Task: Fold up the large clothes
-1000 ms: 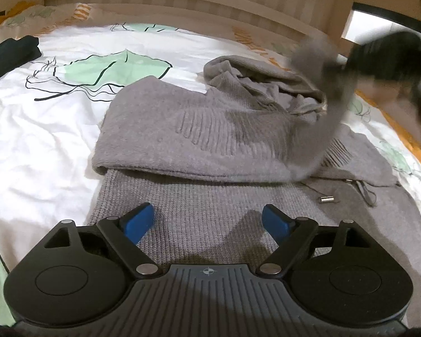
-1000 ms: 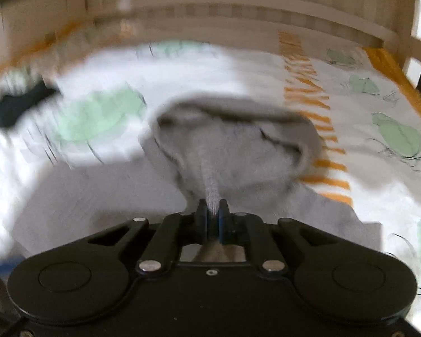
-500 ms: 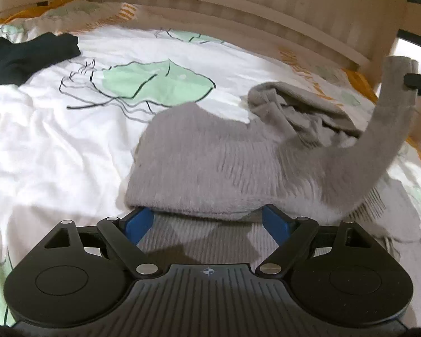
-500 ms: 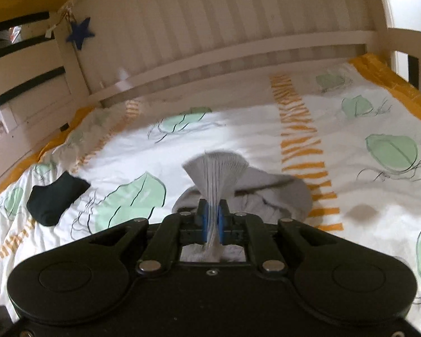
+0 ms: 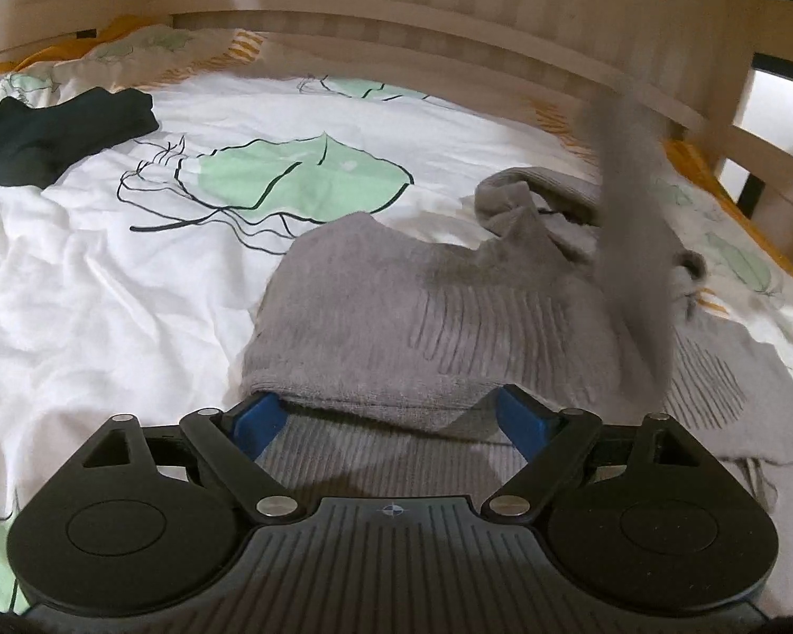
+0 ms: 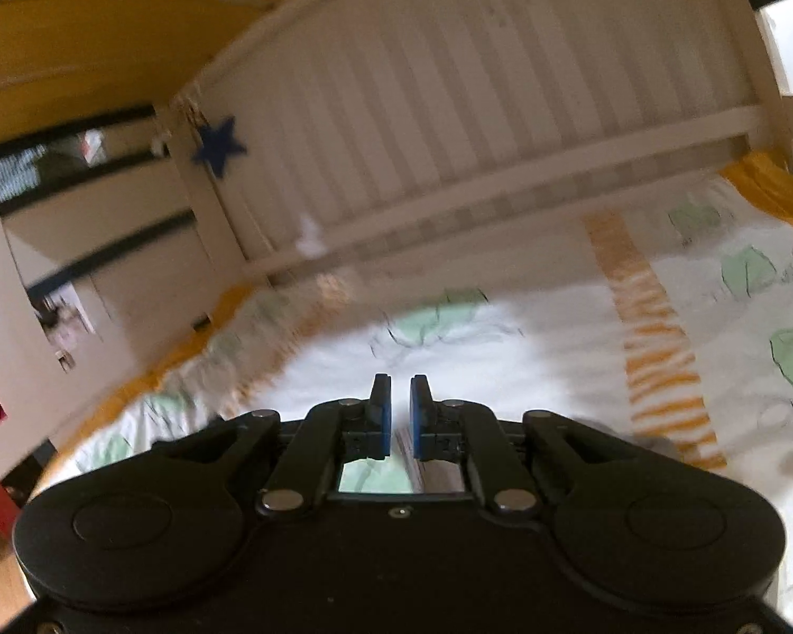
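A grey knit hooded sweater [image 5: 439, 327] lies partly folded on the bed, its hood [image 5: 534, 201] bunched at the far end. One grey sleeve [image 5: 629, 222] stands up blurred in the air at the right. My left gripper [image 5: 391, 412] is open, its blue pads straddling the near folded edge of the sweater. In the right wrist view my right gripper [image 6: 399, 412] points up toward the headboard, its blue pads [image 6: 380, 417] slightly parted with nothing between them. The sweater does not show in the right wrist view.
The bed carries a white duvet [image 5: 105, 274] with green leaf prints. A dark garment [image 5: 53, 132] lies at the far left. A white slatted headboard [image 6: 449, 121] with a blue star [image 6: 218, 145] rises behind. A bed rail [image 5: 735, 121] runs along the right.
My right gripper has let go of the sleeve and tipped upward; its pads have parted. The sleeve is falling over the sweater. My left gripper has moved forward onto the folded edge.
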A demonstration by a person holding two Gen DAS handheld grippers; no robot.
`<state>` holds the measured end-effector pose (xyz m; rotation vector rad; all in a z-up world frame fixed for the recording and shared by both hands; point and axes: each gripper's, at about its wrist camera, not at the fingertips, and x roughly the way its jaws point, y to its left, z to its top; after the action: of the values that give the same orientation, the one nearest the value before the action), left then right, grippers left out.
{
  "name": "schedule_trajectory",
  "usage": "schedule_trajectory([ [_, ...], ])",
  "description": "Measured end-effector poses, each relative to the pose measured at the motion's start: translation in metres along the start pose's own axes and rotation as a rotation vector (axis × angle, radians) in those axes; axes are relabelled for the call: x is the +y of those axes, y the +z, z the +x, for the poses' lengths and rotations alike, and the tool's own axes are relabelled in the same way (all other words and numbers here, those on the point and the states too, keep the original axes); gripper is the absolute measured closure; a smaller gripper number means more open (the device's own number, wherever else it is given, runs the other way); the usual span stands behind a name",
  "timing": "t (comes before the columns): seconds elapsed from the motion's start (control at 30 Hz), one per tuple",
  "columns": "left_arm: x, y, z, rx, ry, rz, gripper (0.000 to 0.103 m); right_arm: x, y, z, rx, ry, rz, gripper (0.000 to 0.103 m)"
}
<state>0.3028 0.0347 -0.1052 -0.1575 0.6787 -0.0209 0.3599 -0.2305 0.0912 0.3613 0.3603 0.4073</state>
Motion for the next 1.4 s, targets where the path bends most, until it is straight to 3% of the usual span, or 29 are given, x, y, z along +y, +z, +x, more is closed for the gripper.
schedule_trajectory([
  [0.1,-0.004,-0.001,-0.001,-0.002,0.016,0.014,0.016,-0.006,-0.005,0.001,0.032,-0.030,-0.032,0.089],
  [0.2,-0.003,-0.009,0.002,0.006,0.022,0.038,0.016,-0.015,-0.023,0.015,0.138,-0.096,-0.068,0.070],
  [0.27,-0.003,-0.014,0.004,0.005,0.018,0.047,0.010,-0.021,-0.040,0.028,0.214,-0.129,-0.109,0.041],
  [0.33,-0.004,-0.017,0.005,0.007,0.012,0.058,0.007,-0.022,-0.062,0.045,0.299,-0.162,-0.156,0.034],
  [0.5,-0.009,-0.020,0.007,0.001,0.033,0.087,0.006,-0.005,-0.112,0.085,0.413,-0.187,-0.302,0.035],
  [0.8,-0.006,-0.021,0.007,-0.003,0.021,0.071,0.005,0.035,-0.174,0.150,0.481,-0.223,-0.576,0.036],
  [0.83,-0.006,-0.020,0.007,-0.003,0.021,0.071,0.005,0.036,-0.179,0.156,0.496,-0.239,-0.598,0.039],
  [0.87,-0.006,-0.020,0.007,-0.003,0.020,0.070,0.005,0.035,-0.183,0.160,0.511,-0.246,-0.611,0.053],
  [0.9,-0.005,-0.021,0.007,-0.003,0.018,0.067,0.005,0.033,-0.184,0.162,0.521,-0.256,-0.619,0.076],
  [0.93,-0.005,-0.021,0.007,-0.004,0.015,0.064,0.005,0.030,-0.180,0.160,0.512,-0.252,-0.602,0.088],
  [1.07,-0.005,-0.020,0.007,-0.004,0.012,0.060,0.005,0.015,-0.135,0.121,0.351,-0.187,-0.364,0.089],
  [1.2,-0.005,-0.018,0.006,-0.004,0.020,0.057,0.005,-0.018,-0.082,0.057,0.188,-0.140,-0.111,0.089],
  [1.3,-0.007,-0.015,0.006,0.003,0.034,0.057,0.005,-0.041,-0.069,0.032,0.176,-0.160,-0.033,0.089],
  [1.4,-0.009,-0.011,0.007,0.006,0.053,0.058,0.005,-0.051,-0.074,0.028,0.203,-0.182,-0.033,0.089],
])
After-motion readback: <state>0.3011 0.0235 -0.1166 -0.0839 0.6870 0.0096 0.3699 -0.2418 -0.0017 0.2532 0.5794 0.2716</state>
